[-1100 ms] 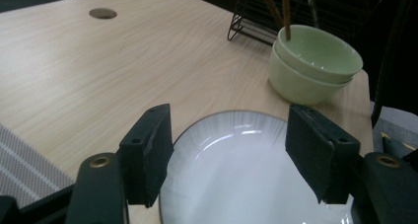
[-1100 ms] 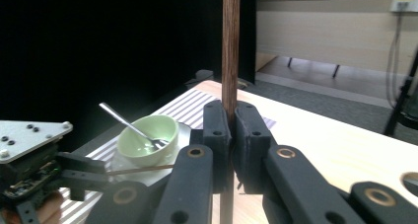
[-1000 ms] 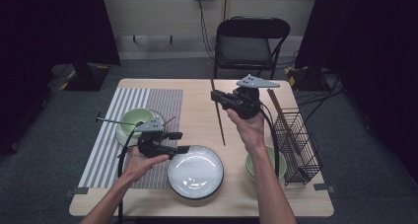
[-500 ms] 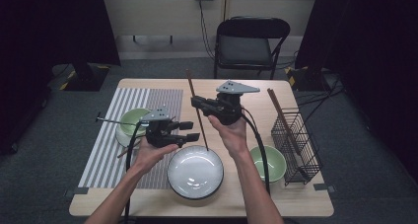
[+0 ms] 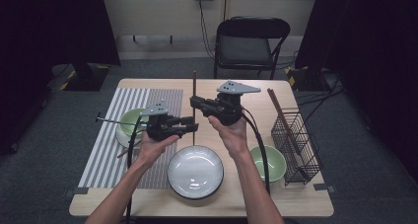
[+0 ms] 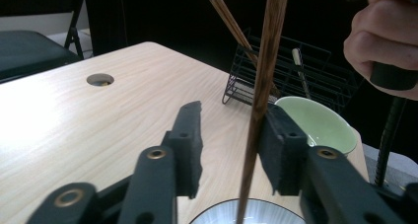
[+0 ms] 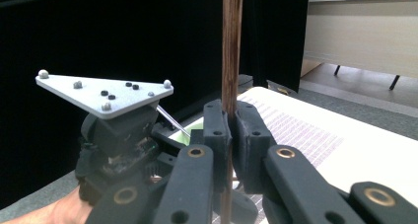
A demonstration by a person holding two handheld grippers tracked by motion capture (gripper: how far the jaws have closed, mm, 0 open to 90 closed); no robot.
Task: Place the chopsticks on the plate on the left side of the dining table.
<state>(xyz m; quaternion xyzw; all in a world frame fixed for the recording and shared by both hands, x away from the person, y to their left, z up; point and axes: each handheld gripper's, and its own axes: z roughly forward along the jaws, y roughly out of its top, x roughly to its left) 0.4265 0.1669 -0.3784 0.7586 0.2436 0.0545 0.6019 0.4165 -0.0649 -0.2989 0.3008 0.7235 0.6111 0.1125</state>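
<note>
Over the last second both hands have swung in from the right of the high view to its centre, and the right gripper (image 5: 194,103) now holds a long dark-brown wooden chopstick (image 5: 194,93) upright above the pale wooden surface (image 5: 256,189), its fingers (image 7: 217,128) clamped tight on the stick in the right gripper view. The left gripper (image 5: 193,125) has come up just below it, and its fingers (image 6: 190,140) have just been closing around the same stick: in the left gripper view the chopstick stands between them, against the right-hand finger, while a clear gap remains at the left-hand one, so they are partly open and not yet gripping. This looks like a handover between grippers, above the round white plate with a dark rim (image 5: 195,172); the right should not release until the left has pinched.
</note>
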